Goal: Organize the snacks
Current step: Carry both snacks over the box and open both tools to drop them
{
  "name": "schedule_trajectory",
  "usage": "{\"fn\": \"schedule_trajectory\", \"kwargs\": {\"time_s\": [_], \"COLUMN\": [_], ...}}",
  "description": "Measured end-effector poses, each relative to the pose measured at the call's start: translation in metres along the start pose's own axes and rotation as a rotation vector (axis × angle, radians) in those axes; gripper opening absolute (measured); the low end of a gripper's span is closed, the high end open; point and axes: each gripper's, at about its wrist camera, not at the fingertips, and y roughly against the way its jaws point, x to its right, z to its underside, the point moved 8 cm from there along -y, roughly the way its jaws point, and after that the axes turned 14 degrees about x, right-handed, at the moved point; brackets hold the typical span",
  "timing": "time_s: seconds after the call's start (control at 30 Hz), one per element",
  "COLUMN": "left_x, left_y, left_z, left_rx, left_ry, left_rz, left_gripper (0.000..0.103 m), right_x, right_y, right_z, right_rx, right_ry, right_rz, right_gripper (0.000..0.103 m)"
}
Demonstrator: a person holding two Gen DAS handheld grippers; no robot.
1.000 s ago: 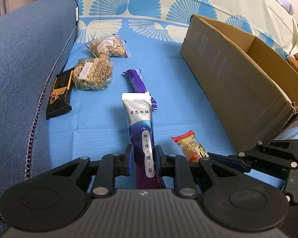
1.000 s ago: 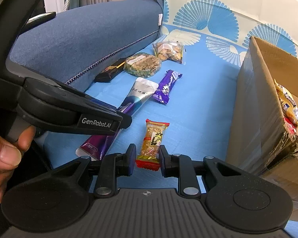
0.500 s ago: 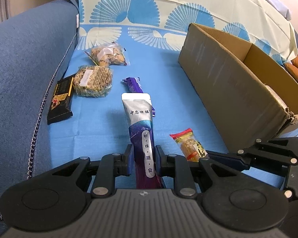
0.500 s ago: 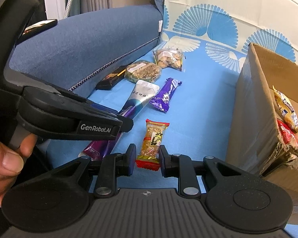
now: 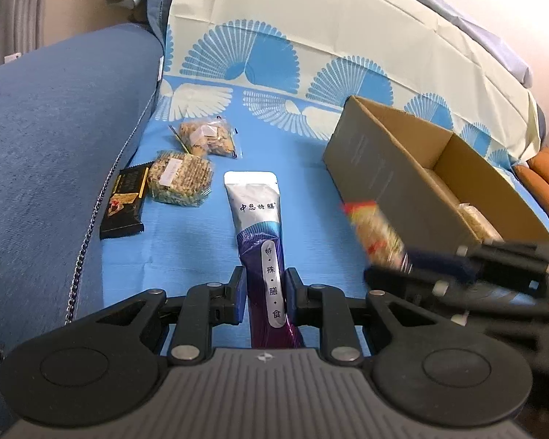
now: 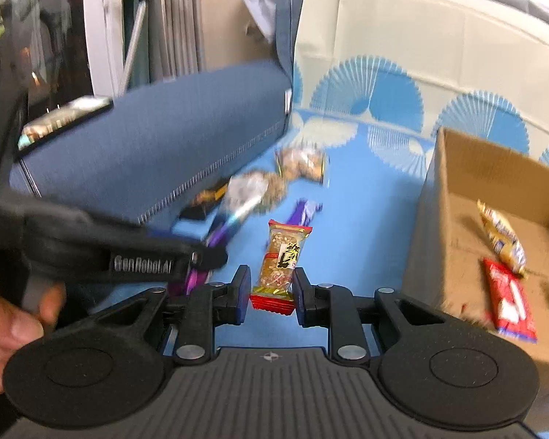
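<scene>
Left gripper (image 5: 263, 301) clamped on silver-purple pouch (image 5: 260, 226); right gripper (image 6: 268, 292) clamped on red-ended snack bar (image 6: 282, 256), apparently lifted beside cardboard box (image 6: 417, 241).

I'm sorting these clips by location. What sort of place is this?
Most likely a home living room. The snacks lie on a blue sofa whose seat is covered with a fan-patterned cloth, a cardboard box stands on it, and curtains hang behind.
</scene>
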Motion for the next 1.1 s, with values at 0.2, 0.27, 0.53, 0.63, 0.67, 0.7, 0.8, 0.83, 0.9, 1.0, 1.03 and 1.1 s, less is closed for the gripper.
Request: {"fn": "schedule_trajectory", "kwargs": {"time_s": [0.2, 0.27, 0.53, 0.63, 0.67, 0.7, 0.8, 0.83, 0.9, 1.0, 1.03, 1.1], "left_x": [0.010, 0.013, 0.042, 0.066, 0.076, 0.086, 0.120, 0.132, 0.156, 0.187, 0.198, 0.214], "left_y": [0.015, 0.020, 0.021, 0.014, 0.011, 0.008, 0.000, -0.002, -0.007, -0.018, -0.022, -0.028], "left_z": [-0.003, -0.005, -0.029, -0.047, -0.053, -0.060, -0.081, -0.088, -0.100, -0.110, -0.113, -0.118], "left_rx": [0.025, 0.030, 0.053, 0.074, 0.084, 0.095, 0.134, 0.149, 0.171, 0.180, 0.186, 0.195], "left_ry": [0.002, 0.009, 0.031, 0.037, 0.034, 0.030, 0.019, 0.015, 0.009, -0.007, -0.016, -0.032], "left_rz": [-0.027, -0.033, -0.045, -0.031, -0.022, -0.012, 0.037, 0.057, 0.097, 0.153, 0.168, 0.188], "left_gripper": [0.024, 0.024, 0.024, 0.024, 0.024, 0.024, 0.024, 0.024, 0.024, 0.024, 0.024, 0.023], "right_x": [0.017, 0.026, 0.069, 0.089, 0.097, 0.103, 0.127, 0.135, 0.150, 0.172, 0.178, 0.189], "right_y": [0.018, 0.024, 0.046, 0.054, 0.056, 0.059, 0.065, 0.067, 0.069, 0.074, 0.075, 0.077], "right_z": [-0.026, -0.034, -0.062, -0.070, -0.073, -0.074, -0.077, -0.076, -0.074, -0.071, -0.070, -0.067], "right_rx": [0.087, 0.115, 0.221, 0.256, 0.267, 0.276, 0.293, 0.293, 0.294, 0.304, 0.306, 0.310], "right_ry": [-0.053, -0.072, -0.142, -0.177, -0.191, -0.204, -0.240, -0.250, -0.274, -0.301, -0.307, -0.320], "right_rz": [-0.010, -0.011, 0.041, 0.088, 0.108, 0.128, 0.198, 0.225, 0.283, 0.354, 0.372, 0.403], "right_gripper": [0.025, 0.025, 0.025, 0.026, 0.026, 0.026, 0.026, 0.026, 0.026, 0.025, 0.025, 0.025]}}
